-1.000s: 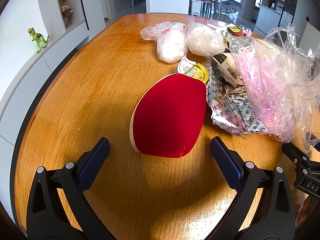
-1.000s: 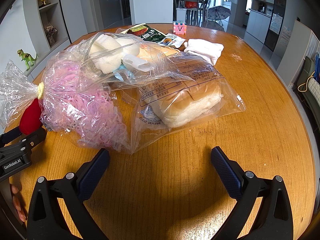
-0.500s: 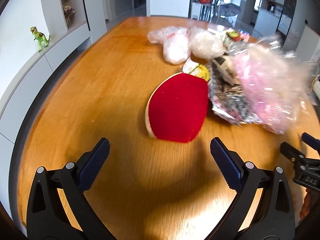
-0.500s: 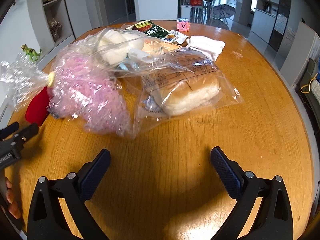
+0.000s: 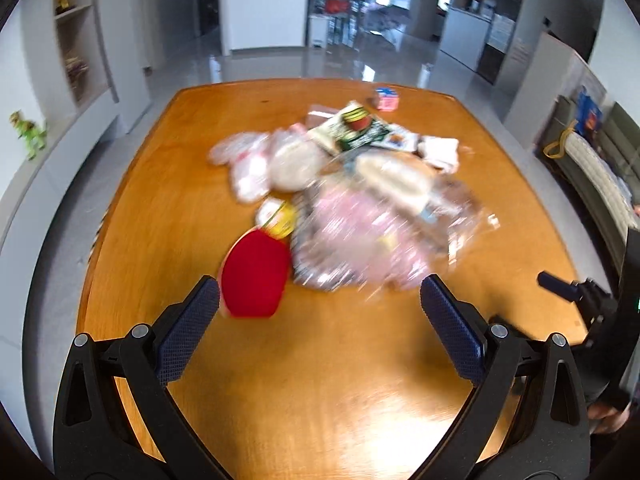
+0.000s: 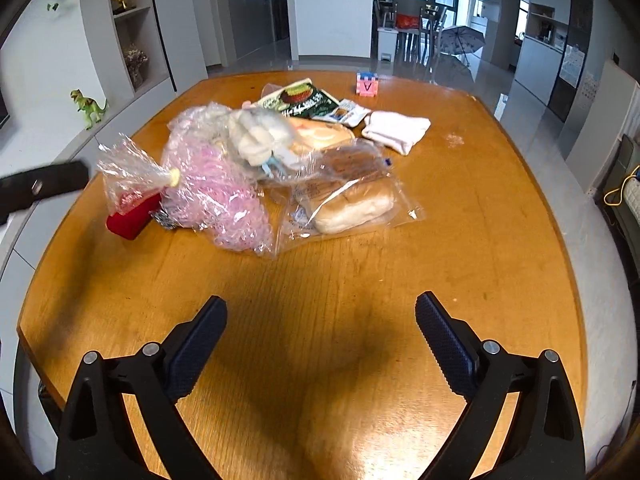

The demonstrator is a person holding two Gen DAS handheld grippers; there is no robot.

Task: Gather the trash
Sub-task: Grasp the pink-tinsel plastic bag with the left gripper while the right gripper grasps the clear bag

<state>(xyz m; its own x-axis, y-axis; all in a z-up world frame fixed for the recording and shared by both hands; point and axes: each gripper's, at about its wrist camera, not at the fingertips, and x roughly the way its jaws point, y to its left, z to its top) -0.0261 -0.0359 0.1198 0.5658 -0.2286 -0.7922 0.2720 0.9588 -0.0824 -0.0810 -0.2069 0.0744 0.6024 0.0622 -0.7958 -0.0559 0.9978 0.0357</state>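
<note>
A heap of trash lies mid-table: a clear bag of pink shreds (image 6: 216, 200) (image 5: 360, 236), a bagged bread roll (image 6: 352, 208), a bag of white foam pieces (image 6: 256, 136), a green snack packet (image 6: 300, 102) (image 5: 356, 128) and white plastic bags (image 5: 256, 164). A red table tennis bat (image 5: 254, 280) (image 6: 132, 218) lies at the heap's left. My left gripper (image 5: 320, 320) is open and empty, near the bat. My right gripper (image 6: 320, 340) is open and empty, well short of the heap. The left wrist view is blurred.
A folded white cloth (image 6: 396, 130) and a small pink cube (image 6: 367, 85) lie on the far part of the wooden table (image 6: 480, 240). A toy dinosaur (image 6: 90, 108) stands on the left ledge. The table's near edge is close below both grippers.
Both grippers have pulled back and risen from the heap, so the whole table shows. The left view has swung right. Both grippers stay open.
</note>
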